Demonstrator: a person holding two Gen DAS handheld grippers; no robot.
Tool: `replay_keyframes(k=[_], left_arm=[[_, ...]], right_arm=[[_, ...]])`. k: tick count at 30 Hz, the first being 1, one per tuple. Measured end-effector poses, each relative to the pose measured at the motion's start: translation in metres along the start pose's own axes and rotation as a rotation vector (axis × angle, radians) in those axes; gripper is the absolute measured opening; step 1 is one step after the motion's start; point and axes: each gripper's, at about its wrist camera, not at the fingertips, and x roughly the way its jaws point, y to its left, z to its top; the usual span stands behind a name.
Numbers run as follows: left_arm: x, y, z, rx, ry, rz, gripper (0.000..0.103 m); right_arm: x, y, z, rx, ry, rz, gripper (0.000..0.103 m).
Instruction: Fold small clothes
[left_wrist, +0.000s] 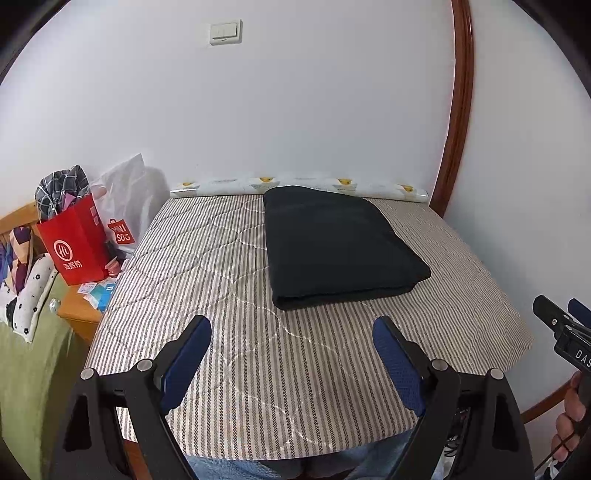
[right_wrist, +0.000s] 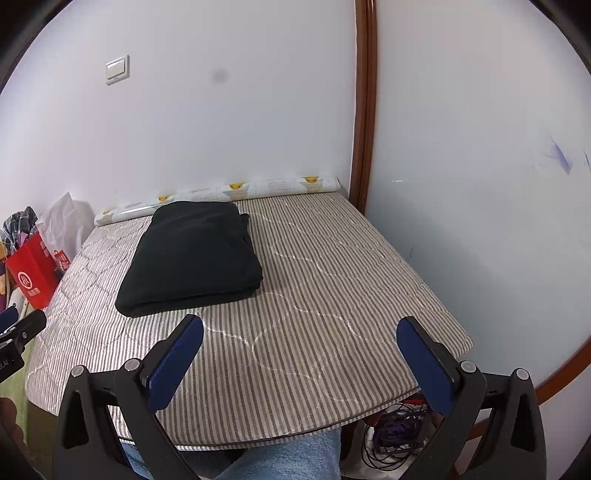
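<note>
I see my left tool (left_wrist: 291, 332) spread wide with nothing between its blue pads (left_wrist: 186, 363), hanging above the near part of the table (left_wrist: 207, 258), which carries a striped quilted cover. My right tool (right_wrist: 300, 330) is just as wide apart and also empty, over the near right part of the same table. The black garment (left_wrist: 340, 247) lies folded into a thick rectangle on the far half of the table, well apart from both tools, its far edge near a patterned roll (left_wrist: 303, 182) that runs along the wall. From the right wrist view the garment (right_wrist: 194, 251) sits left of centre, with its folded layers showing at the near edge. Off the table's left side I see a red bag (left_wrist: 75, 247) stuffed with cloth, and a white plastic bag (left_wrist: 129, 195) just behind it
</note>
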Motion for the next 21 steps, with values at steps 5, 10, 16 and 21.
replay_keyframes(k=[5,10,16,21], left_arm=[[0.0001,0.0009,-0.0001,0.002,-0.001,-0.001,0.088],[0.0000,0.0007,-0.0003,-0.006,-0.002,0.001,0.088],[0.0004,0.0012,0.0007,-0.008,0.000,0.000,0.088],[0.0000,0.0021,0.0016,-0.012,-0.002,0.000,0.088]], right_arm=[[0.0006,0.0001,-0.0005,-0.005,0.003,0.002,0.103],[0.0011,-0.0001,-0.0001,-0.005,0.003,0.006,0.103],[0.0018,0.0006,-0.0005,-0.004,0.003,0.009,0.103],[0.0008,0.0045,-0.0010,-0.012,0.001,0.008,0.103]])
